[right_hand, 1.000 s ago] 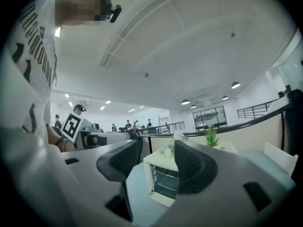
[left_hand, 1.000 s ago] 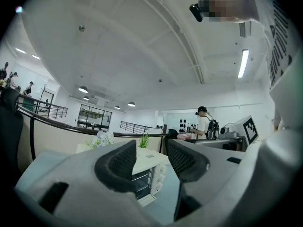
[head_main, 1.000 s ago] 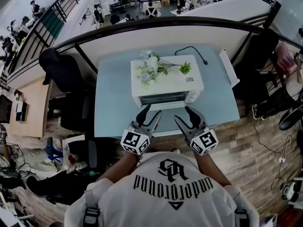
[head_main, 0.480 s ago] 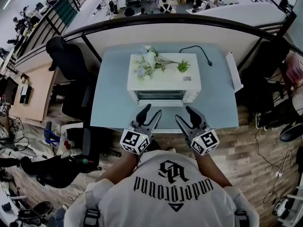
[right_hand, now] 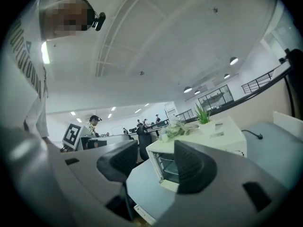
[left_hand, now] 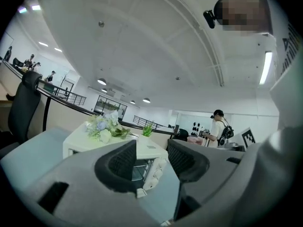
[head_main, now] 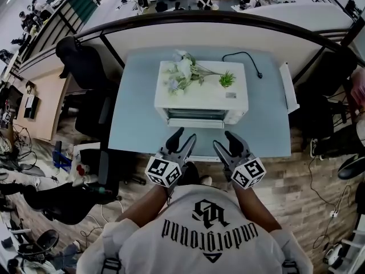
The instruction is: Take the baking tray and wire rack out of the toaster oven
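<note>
Head view: white toaster oven at mid-counter, both tools held spread in front of it.

The oven is set on the pale blue counter with its glazed front turned toward the person. Horizontal bars are faintly seen behind that front in the right gripper view, but baking tray and wire rack cannot be told apart there. A spray of pale flowers and a small green plant are laid on the oven's top, and a black cable is curled on the counter behind it. The left tool and the right tool are held side by side near the counter's front edge, clear of the oven. The jaws of each are spread, with nothing pinched between them.
</note>
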The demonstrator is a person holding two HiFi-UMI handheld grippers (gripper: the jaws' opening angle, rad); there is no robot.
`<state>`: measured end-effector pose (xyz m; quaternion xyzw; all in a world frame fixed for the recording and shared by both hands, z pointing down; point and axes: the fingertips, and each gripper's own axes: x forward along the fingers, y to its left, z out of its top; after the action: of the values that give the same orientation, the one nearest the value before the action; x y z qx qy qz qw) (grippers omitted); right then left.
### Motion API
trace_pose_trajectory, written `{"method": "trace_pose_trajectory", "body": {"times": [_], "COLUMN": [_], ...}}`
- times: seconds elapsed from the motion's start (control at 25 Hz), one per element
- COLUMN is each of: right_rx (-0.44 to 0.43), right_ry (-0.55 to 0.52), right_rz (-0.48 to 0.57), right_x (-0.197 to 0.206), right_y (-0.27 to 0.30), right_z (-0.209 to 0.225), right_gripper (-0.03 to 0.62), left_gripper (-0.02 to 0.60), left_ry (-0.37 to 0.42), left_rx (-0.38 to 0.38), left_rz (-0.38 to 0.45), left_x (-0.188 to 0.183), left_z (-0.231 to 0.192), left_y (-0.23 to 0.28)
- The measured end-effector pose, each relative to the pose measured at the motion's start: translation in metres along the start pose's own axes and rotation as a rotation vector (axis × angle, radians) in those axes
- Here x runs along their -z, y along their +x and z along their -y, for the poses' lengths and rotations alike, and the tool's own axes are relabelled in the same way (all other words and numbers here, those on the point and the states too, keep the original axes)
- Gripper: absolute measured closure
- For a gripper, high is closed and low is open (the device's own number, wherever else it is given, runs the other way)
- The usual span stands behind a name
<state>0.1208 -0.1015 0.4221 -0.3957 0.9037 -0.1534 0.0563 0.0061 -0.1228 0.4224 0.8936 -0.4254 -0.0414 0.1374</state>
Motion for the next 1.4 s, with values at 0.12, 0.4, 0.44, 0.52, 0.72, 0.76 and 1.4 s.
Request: {"method": "trace_pose_trajectory", "body": {"times": [0.12, 0.4, 0.44, 0.52, 0.72, 0.76, 1.4], "right_rx": [0.004, 0.022, 0.027, 0.043, 0.080, 0.086, 0.174], "right_ry": [0.059, 0.222, 0.249, 0.306, 0.437, 0.461, 0.793], "right_rz": [-0.014, -0.015, -0.016, -0.015, 0.003, 0.006, 0.086], "right_x": [0.013, 0.034, 0.038, 0.046, 0.065, 0.069, 0.123], "right_y": [0.004, 0.025, 0.028, 0.033, 0.051, 0.055, 0.116], "right_z": [0.007, 0.026, 0.031, 0.040, 0.065, 0.069, 0.133], "right_gripper": [0.368, 0.372, 0.373, 0.373, 0.378, 0.378, 0.381], "left_gripper": [0.367, 0.367, 0.367, 0.365, 0.365, 0.365, 0.362], "left_ry": [-0.049, -0.221, -0.252, -0.318, -0.490, -0.525, -0.895], "left_rx": [-0.007, -0.007, -0.006, -0.006, -0.008, -0.010, -0.052], "left_rz": [-0.010, -0.022, -0.024, -0.030, -0.030, -0.026, 0.079], "left_x": [0.011, 0.037, 0.041, 0.052, 0.077, 0.082, 0.128], "left_z": [-0.010, -0.032, -0.036, -0.043, -0.062, -0.067, -0.137], "left_y": [0.006, 0.024, 0.027, 0.033, 0.049, 0.052, 0.102]}}
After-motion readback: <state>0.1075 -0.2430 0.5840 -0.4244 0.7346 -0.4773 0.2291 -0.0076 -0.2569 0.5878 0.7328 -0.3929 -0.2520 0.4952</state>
